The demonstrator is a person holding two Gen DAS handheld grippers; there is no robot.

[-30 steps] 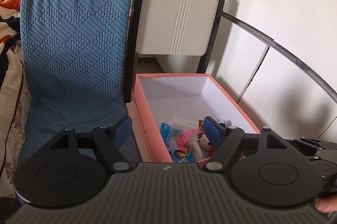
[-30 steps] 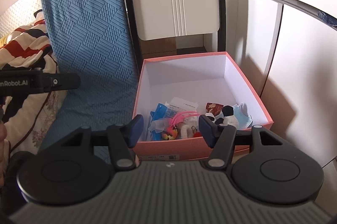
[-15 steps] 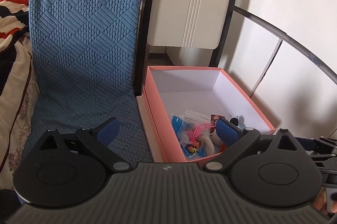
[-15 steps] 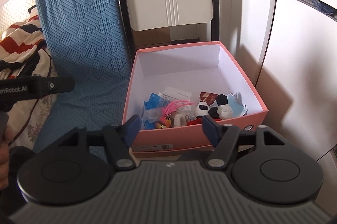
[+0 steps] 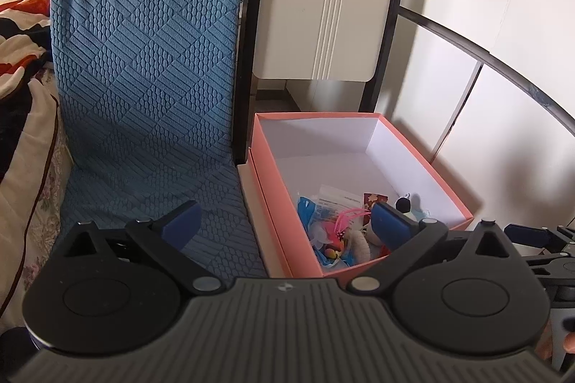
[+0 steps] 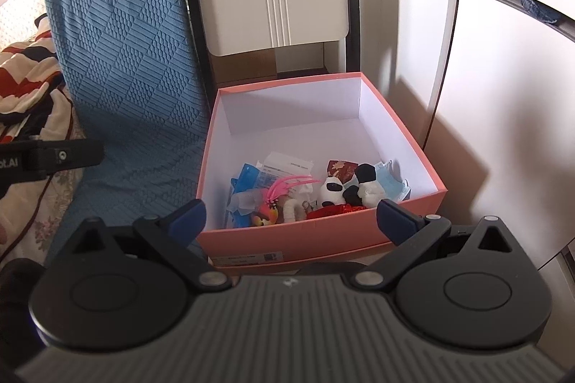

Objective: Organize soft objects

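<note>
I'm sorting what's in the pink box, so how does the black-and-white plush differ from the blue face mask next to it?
The black-and-white plush is rounded and stuffed, while the blue face mask is thin and pleated. The plush is patched in black and white; the mask is plain pale blue. The plush lies partly over the mask, which sits against the right wall of the pink box. Both are soft and lie near the box's front, untouched by either hand-held gripper.

The open cardboard box (image 6: 316, 239) is showing salmon-pink outside, white inside; the quilted cushion (image 6: 125, 59) is showing blue diamond texture; the small plush toy (image 6: 334, 190) is showing black-and-white patches.
</note>
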